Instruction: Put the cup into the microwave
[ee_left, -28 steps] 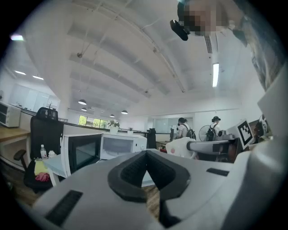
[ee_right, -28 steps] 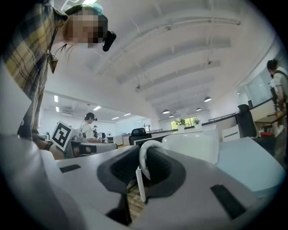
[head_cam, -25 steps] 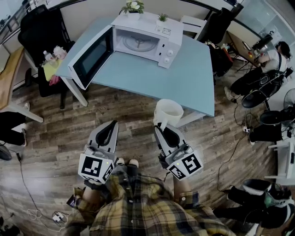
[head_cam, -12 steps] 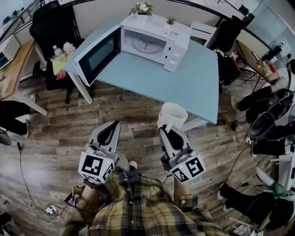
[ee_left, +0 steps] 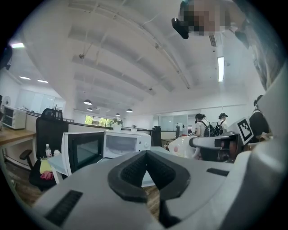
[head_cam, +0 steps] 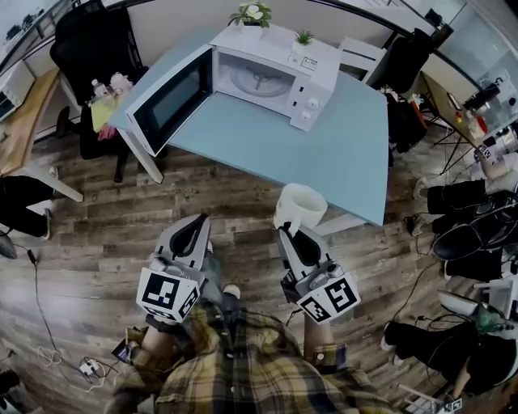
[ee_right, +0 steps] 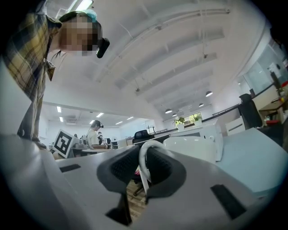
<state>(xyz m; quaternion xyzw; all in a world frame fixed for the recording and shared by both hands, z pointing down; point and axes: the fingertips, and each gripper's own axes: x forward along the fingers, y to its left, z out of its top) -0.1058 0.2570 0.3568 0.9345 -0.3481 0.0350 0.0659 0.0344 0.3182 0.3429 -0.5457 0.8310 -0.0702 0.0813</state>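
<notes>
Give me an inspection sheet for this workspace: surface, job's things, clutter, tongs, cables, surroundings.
Surface: blue table, carries the microwave.
Job's things: cup held in the air by the table's near edge; microwave, door open.
Clutter: two plants on the microwave.
Tongs: right tongs shut on the cup's handle; left tongs shut, empty.
Cables: cable and power strip on the floor.
Surroundings: office chairs, seated people.

Microwave (head_cam: 275, 77) on table (head_cam: 324, 154); plant (head_cam: 252, 14) atop microwave; cup (head_cam: 301, 206) before table.
</notes>
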